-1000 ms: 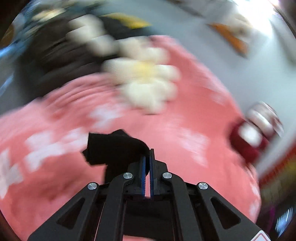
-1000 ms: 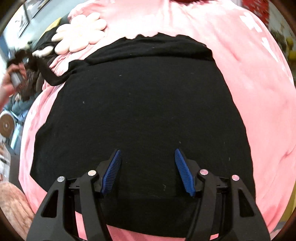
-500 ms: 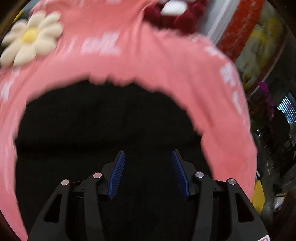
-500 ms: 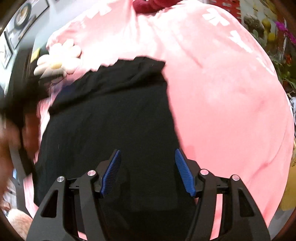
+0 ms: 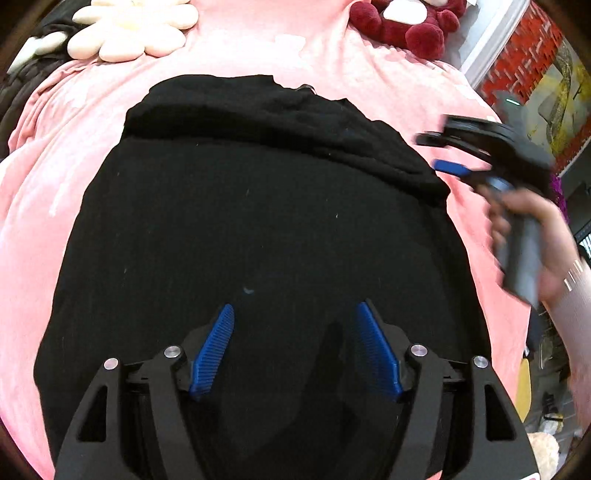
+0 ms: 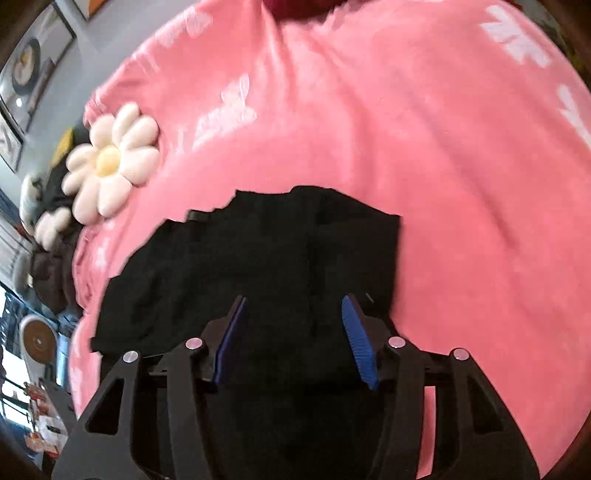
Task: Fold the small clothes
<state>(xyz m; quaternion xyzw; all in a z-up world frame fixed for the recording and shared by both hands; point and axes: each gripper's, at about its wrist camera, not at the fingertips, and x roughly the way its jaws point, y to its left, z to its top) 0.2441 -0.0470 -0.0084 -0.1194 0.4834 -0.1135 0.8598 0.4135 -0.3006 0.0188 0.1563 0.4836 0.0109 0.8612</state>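
A black garment [image 5: 258, 229] lies spread flat on a pink blanket [image 5: 44, 192] that carries pale white markings and covers a soft, rounded surface. In the left wrist view the garment fills most of the picture; its far edge is folded over into a thick wrinkled band running from upper left to right, and small specks of lint show on the cloth. The left claw [image 5: 293, 347] hangs over the near part of the garment with its jaws spread wide and nothing between its ribbed blue pads [image 5: 212, 350]. At the right of that view, blurred, a hand [image 5: 535, 236] grips the grey handle of the right claw [image 5: 452, 168], which points toward the right end of the folded band, just beside the garment's edge over the blanket. From the right wrist view, the right claw [image 6: 293, 341] is likewise spread wide and holds nothing, with the black garment [image 6: 258, 258] beneath and ahead of it, its right edge running straight and its far edge jagged against the pink blanket [image 6: 461, 184]. A cream daisy-shaped cushion [image 6: 109, 160] with a yellow centre rests on the blanket's far left side, well apart from the garment; it also shows at the top left of the left wrist view [image 5: 136, 26]. A dark red plush toy [image 5: 406, 22] sits at the blanket's far edge, and framed pictures [image 6: 29, 70] hang on a grey wall to the left.
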